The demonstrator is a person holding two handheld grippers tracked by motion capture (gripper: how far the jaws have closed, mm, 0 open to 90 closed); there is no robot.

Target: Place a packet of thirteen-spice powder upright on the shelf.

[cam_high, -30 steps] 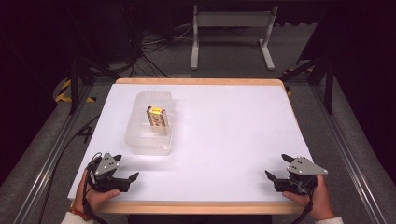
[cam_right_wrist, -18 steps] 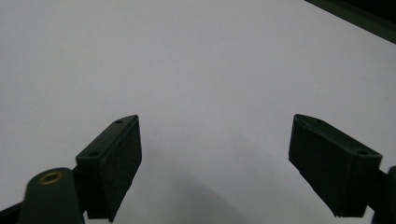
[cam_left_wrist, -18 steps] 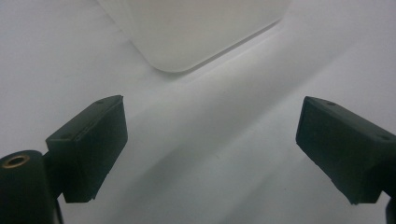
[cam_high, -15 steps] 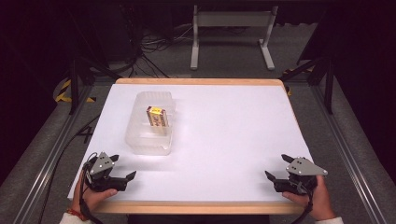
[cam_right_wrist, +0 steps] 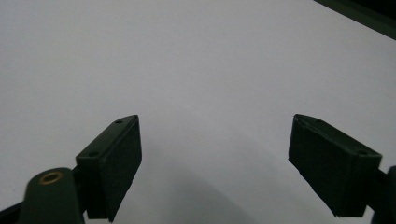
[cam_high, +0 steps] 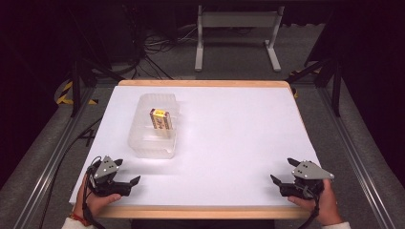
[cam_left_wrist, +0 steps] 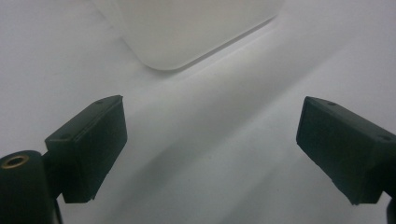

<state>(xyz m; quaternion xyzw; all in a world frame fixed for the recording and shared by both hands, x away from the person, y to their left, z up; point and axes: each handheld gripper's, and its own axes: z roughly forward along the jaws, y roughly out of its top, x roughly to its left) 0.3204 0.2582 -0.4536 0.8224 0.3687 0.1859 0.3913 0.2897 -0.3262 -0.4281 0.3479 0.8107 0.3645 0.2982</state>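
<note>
A clear plastic container (cam_high: 153, 129) stands on the left half of the white table (cam_high: 229, 138). A small yellow and red box (cam_high: 160, 119) shows inside it. My left gripper (cam_high: 128, 171) rests at the front left corner, a little nearer than the container, open with nothing between its jaws. In the left gripper view the gripper (cam_left_wrist: 210, 140) faces a rounded corner of the container (cam_left_wrist: 187, 32) just beyond its open jaws. My right gripper (cam_high: 282, 170) rests at the front right corner, also open and empty. The right gripper view has its jaws (cam_right_wrist: 215, 158) over bare white table (cam_right_wrist: 196, 60).
The table's wooden edge (cam_high: 200, 212) runs along the front between the two hands. Metal rails (cam_high: 43, 167) flank the table on both sides. Cables (cam_high: 157, 45) and a grey metal stand (cam_high: 239, 28) lie on the floor beyond the far edge.
</note>
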